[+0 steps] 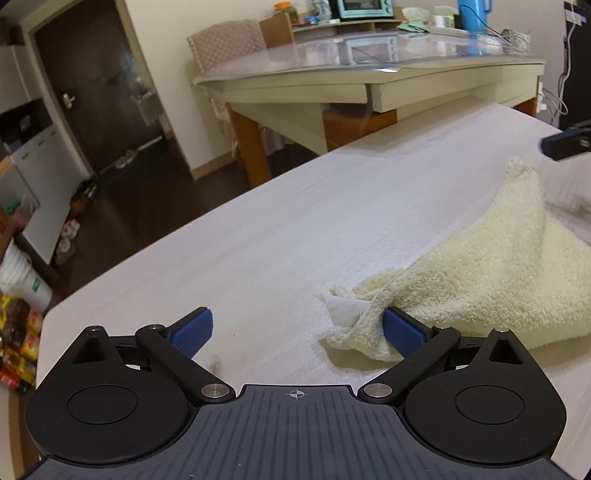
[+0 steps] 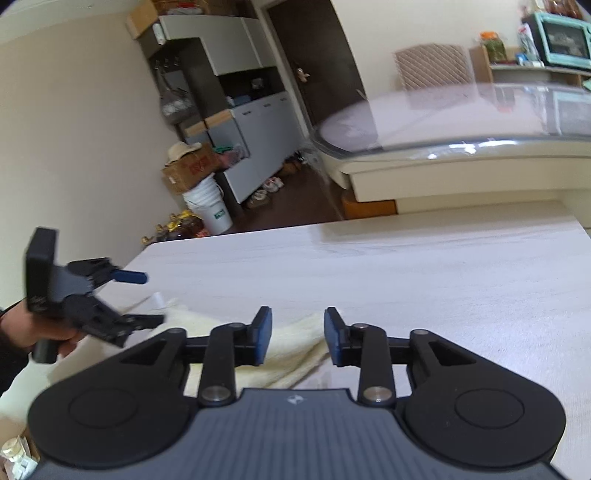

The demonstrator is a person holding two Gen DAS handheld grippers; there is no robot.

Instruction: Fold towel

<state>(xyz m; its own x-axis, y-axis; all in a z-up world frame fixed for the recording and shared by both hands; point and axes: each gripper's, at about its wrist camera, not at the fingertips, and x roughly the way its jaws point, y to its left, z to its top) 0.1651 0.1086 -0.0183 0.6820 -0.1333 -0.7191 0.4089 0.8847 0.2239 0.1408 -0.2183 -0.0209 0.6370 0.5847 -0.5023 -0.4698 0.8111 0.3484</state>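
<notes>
A cream towel [image 1: 476, 273] lies bunched on the white table [image 1: 280, 236], with a white label [image 1: 343, 308] at its near corner. My left gripper [image 1: 297, 330] is open wide; its right finger [image 1: 400, 332] rests against the towel's corner, and nothing is between the jaws. In the right wrist view the towel [image 2: 295, 350] lies just under and ahead of my right gripper [image 2: 297, 336], which is open and empty. The left gripper [image 2: 142, 299] shows there at the left, open, over the towel's far end. The right gripper's blue fingertip [image 1: 565, 144] shows at the left view's right edge.
A second table [image 1: 369, 77] with a glass top stands beyond the white one, carrying a teal oven [image 1: 364, 8] and a blue jug [image 1: 472, 14]. Left of the table are a white bucket [image 2: 208, 206], boxes and snack packets on the floor.
</notes>
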